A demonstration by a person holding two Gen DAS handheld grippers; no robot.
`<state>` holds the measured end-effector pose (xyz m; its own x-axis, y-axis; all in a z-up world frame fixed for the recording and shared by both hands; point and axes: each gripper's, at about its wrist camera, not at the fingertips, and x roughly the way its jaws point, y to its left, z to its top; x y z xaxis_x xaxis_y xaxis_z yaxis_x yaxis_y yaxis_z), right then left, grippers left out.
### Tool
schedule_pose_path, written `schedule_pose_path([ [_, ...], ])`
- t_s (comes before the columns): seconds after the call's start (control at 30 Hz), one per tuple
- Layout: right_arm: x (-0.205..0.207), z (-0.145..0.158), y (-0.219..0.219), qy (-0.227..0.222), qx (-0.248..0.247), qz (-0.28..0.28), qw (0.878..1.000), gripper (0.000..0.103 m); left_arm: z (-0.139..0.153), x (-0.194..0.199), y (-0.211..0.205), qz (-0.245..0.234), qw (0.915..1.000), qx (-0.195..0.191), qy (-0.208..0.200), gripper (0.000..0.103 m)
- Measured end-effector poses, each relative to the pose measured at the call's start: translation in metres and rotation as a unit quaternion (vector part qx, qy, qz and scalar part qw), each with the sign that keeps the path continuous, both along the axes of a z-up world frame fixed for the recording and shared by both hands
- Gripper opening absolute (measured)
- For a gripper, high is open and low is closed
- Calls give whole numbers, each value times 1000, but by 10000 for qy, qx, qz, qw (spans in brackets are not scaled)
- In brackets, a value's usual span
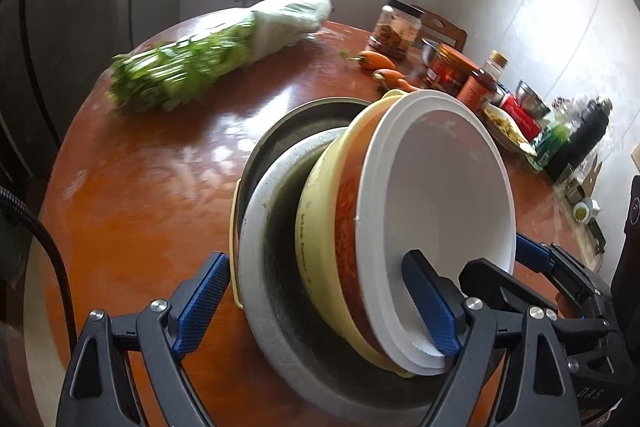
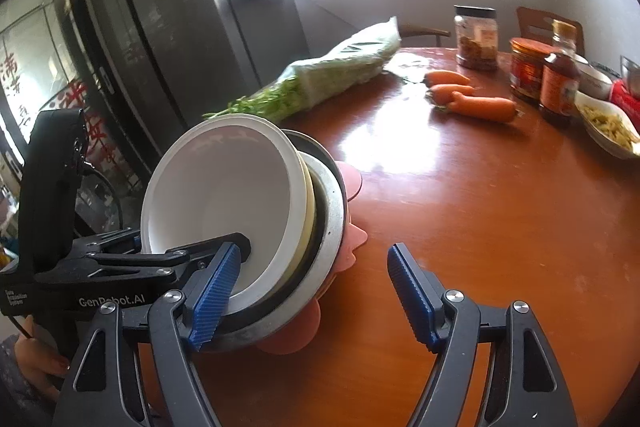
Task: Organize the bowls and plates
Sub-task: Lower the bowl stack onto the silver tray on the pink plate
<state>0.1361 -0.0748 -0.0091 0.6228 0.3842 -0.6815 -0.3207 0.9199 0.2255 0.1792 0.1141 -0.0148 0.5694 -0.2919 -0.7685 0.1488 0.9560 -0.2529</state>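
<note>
A: From our left wrist camera, we see the left gripper (image 1: 320, 301) with jaws wide, straddling the tilted stack of bowls (image 1: 360, 239) on the round wooden table (image 1: 152, 179). The white bowl (image 1: 440, 195) sits innermost, nested in a yellow bowl (image 1: 324, 227); our right pad lies inside the white bowl, the left pad outside the stack. Whether the pads press, we cannot tell.

B: From our right wrist camera, the right gripper (image 2: 314, 297) stands open, one pad at the white bowl's rim, the other over bare table. The left gripper's finger reaches into that bowl. Carrots (image 2: 472, 95) lie well apart.
</note>
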Motion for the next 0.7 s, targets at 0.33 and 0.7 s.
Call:
schedule_pose_path([
  [0.33, -6, 3, -67, 4, -14, -425, 9991, 78, 4, 5, -73, -333, 9991, 261, -80, 88],
  [0.7, -12, 3, -125, -15, 70, -793, 9968, 78, 4, 7, -126, -404, 9983, 376, -162, 89],
])
